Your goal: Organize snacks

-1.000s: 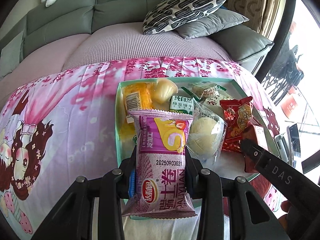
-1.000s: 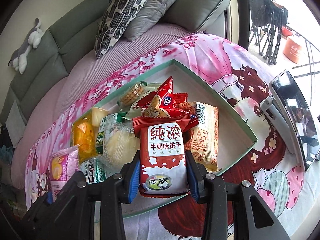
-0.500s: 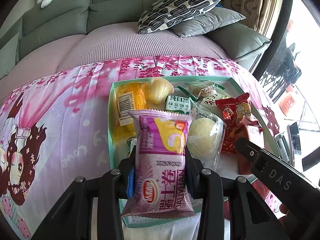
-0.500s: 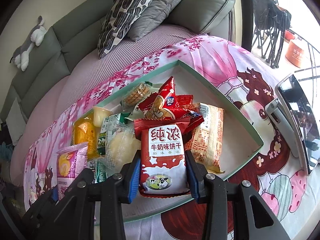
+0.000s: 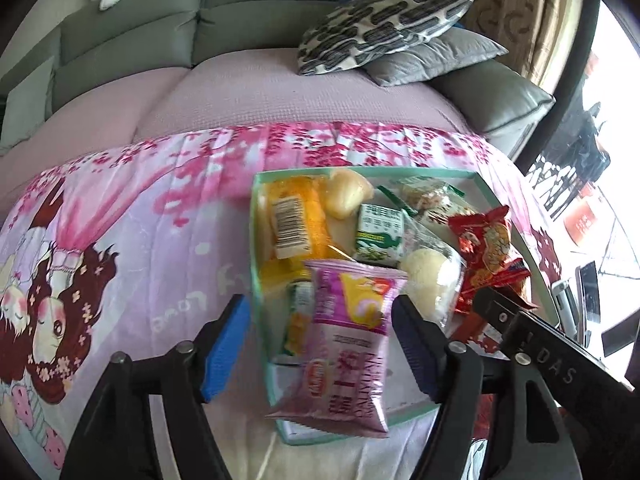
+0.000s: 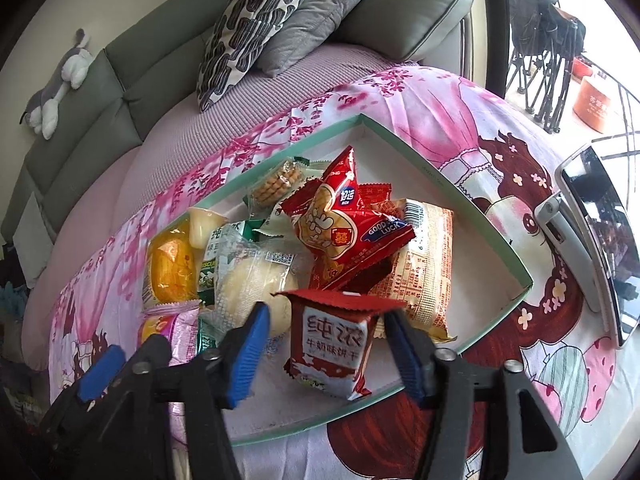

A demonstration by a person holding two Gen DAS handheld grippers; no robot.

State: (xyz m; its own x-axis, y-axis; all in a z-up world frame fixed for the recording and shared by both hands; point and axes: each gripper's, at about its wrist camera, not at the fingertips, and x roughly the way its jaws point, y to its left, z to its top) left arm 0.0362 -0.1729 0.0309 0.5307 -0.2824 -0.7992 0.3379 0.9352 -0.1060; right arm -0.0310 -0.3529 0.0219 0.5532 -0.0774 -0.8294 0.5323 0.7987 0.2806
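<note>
A shallow green-rimmed tray on the pink blanket holds several snack packs. My left gripper is open; the purple snack pack lies between its blue pads, leaning over the tray's near rim. My right gripper is open around a red milk-biscuit pack that rests in the tray, apart from both pads. A red puffed pack, a round bun in clear wrap, an orange pack and a beige cracker pack lie beyond. The right gripper also shows in the left wrist view.
The tray sits on a pink cartoon blanket over a sofa seat. Patterned and grey pillows lie at the back. A phone on a stand lies right of the tray. A plush toy sits on the backrest.
Both grippers have opened and let go of their packs. The purple pack and the red biscuit pack have dropped into the tray.
</note>
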